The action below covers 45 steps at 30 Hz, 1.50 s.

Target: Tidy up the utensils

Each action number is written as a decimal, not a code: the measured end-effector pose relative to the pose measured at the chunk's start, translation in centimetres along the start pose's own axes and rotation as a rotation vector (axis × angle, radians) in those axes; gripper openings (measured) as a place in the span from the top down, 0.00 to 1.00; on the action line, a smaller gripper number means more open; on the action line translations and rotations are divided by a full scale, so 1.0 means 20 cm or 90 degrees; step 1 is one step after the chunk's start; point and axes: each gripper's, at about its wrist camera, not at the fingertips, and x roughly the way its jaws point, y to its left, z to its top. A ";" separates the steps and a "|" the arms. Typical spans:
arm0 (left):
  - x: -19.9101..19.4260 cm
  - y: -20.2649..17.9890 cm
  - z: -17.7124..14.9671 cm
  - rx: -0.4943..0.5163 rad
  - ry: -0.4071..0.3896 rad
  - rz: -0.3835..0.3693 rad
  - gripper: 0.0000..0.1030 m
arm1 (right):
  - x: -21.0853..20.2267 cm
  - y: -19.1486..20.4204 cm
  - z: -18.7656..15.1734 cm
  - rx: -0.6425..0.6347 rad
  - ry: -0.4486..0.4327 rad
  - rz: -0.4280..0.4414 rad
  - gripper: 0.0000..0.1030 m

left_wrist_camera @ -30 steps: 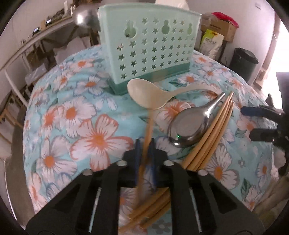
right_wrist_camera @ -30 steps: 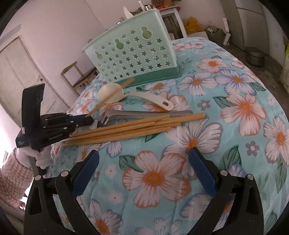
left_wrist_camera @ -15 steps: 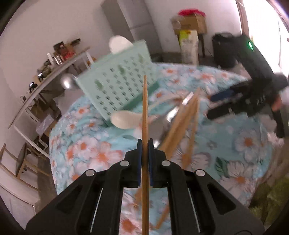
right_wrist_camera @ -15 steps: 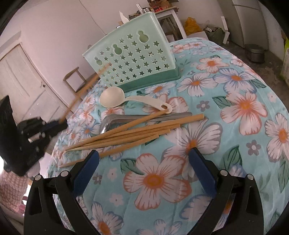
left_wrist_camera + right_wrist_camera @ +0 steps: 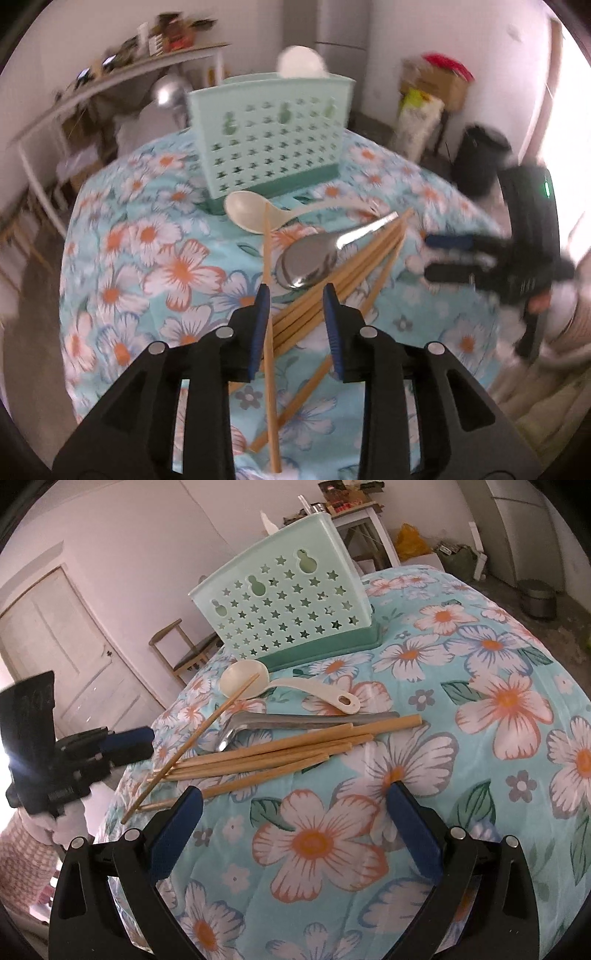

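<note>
A single chopstick (image 5: 266, 280) lies loose across the white spoon (image 5: 248, 217) and the chopstick pile (image 5: 280, 755), in front of the mint utensil basket (image 5: 273, 136); re-gripping it near mid-length seems wisest; the left gripper (image 5: 293, 325) hovers low with fingers spread, holding nothing; the right gripper (image 5: 295, 834) waits wide open and empty over the floral tablecloth (image 5: 480, 775).

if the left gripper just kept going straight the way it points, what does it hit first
Probably the metal spoon, whose bowl lies just ahead of the open left gripper, beside the loose chopstick by its left finger. Beyond come the white spoon and the basket. Depth is unclear.
</note>
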 end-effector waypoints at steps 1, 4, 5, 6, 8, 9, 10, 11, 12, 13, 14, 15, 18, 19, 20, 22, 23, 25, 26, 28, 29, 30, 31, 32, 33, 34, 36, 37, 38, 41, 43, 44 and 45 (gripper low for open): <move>0.01 0.02 0.00 -0.027 0.001 -0.002 0.73 | 0.00 0.00 0.00 -0.001 -0.001 0.003 0.06; 0.03 0.07 0.02 -0.092 0.006 -0.008 0.72 | 0.00 0.00 -0.01 -0.004 -0.006 0.007 0.06; 0.05 0.10 0.03 -0.121 0.008 -0.014 0.72 | -0.01 0.00 -0.01 -0.006 -0.007 0.007 0.06; 0.06 0.11 0.05 -0.134 0.008 -0.017 0.72 | -0.01 0.00 -0.01 -0.008 -0.008 0.008 0.06; 0.09 0.13 0.08 -0.158 0.008 -0.023 0.71 | -0.01 0.00 -0.01 -0.010 -0.010 0.009 0.06; 0.10 0.13 0.10 -0.163 0.008 -0.024 0.70 | -0.01 0.00 -0.01 -0.009 -0.011 0.010 0.06; 0.12 0.13 0.12 -0.169 0.009 -0.025 0.70 | -0.01 -0.01 -0.01 -0.008 -0.012 0.011 0.06; 0.15 0.12 0.15 -0.169 0.014 -0.018 0.69 | -0.01 -0.01 -0.01 -0.007 -0.012 0.013 0.06; 0.16 0.12 0.16 -0.168 0.019 -0.013 0.69 | -0.01 -0.01 -0.01 -0.007 -0.012 0.014 0.06; 0.19 0.11 0.18 -0.167 0.025 -0.008 0.69 | -0.01 -0.01 -0.01 -0.007 -0.012 0.016 0.06; 0.23 0.11 0.21 -0.165 0.036 0.001 0.69 | -0.02 -0.01 -0.02 -0.007 -0.013 0.018 0.06; 0.26 0.11 0.23 -0.163 0.046 0.008 0.69 | -0.02 -0.01 -0.02 -0.008 -0.013 0.020 0.06; 0.38 0.11 0.26 -0.154 0.093 0.041 0.69 | -0.02 -0.02 -0.02 -0.012 -0.014 0.023 0.06; 0.42 0.11 0.26 -0.157 0.108 0.041 0.70 | -0.02 -0.02 -0.02 -0.014 -0.015 0.024 0.06; 0.44 0.12 0.26 -0.161 0.116 0.042 0.70 | -0.02 -0.01 -0.02 -0.015 -0.015 0.024 0.06; 0.47 0.14 0.27 -0.165 0.123 0.046 0.76 | -0.02 -0.01 -0.02 -0.016 -0.016 0.024 0.06; 0.48 0.14 0.27 -0.165 0.124 0.047 0.82 | -0.02 -0.01 -0.02 -0.016 -0.016 0.025 0.06; 0.48 0.16 0.27 -0.163 0.116 0.040 0.92 | -0.02 -0.02 -0.02 -0.016 -0.016 0.027 0.06; 0.48 0.15 0.27 -0.159 0.111 0.039 0.94 | -0.02 -0.02 -0.02 -0.016 -0.016 0.028 0.06; 0.46 0.15 0.27 -0.141 0.099 0.038 0.95 | -0.02 -0.02 -0.02 -0.019 -0.017 0.029 0.06; 0.45 0.13 0.28 -0.129 0.094 0.042 0.95 | -0.02 -0.02 -0.02 -0.020 -0.017 0.029 0.06; 0.43 0.12 0.29 -0.116 0.088 0.045 0.95 | -0.02 -0.02 -0.02 -0.021 -0.017 0.029 0.06; 0.42 0.11 0.29 -0.109 0.084 0.046 0.95 | -0.02 -0.02 -0.02 -0.021 -0.017 0.028 0.06; 0.39 0.09 0.30 -0.093 0.070 0.044 0.95 | -0.02 -0.02 -0.02 -0.022 -0.017 0.028 0.06; 0.36 0.07 0.31 -0.082 0.060 0.040 0.95 | -0.02 -0.02 -0.02 -0.022 -0.016 0.028 0.06; 0.32 0.04 0.32 -0.068 0.049 0.031 0.95 | -0.02 -0.02 -0.02 -0.022 -0.016 0.029 0.06; 0.28 0.00 0.33 -0.051 0.036 0.008 0.95 | -0.02 -0.02 -0.02 -0.022 -0.017 0.028 0.06; 0.26 -0.03 0.33 -0.045 0.031 -0.006 0.94 | -0.02 -0.02 -0.02 -0.022 -0.017 0.027 0.06; 0.24 -0.06 0.33 -0.040 0.026 -0.027 0.94 | -0.02 -0.02 -0.02 -0.022 -0.018 0.026 0.06; 0.22 -0.12 0.33 -0.030 0.028 -0.066 0.85 | -0.01 -0.01 -0.02 -0.021 -0.019 0.024 0.06; 0.21 -0.13 0.33 -0.039 0.020 -0.080 0.70 | -0.01 -0.01 -0.02 -0.024 -0.020 0.023 0.06; 0.20 -0.12 0.33 -0.049 0.013 -0.082 0.68 | -0.01 -0.01 -0.02 -0.026 -0.022 0.022 0.06; 0.20 -0.10 0.33 -0.064 0.006 -0.085 0.68 | -0.01 -0.01 -0.03 -0.027 -0.023 0.022 0.06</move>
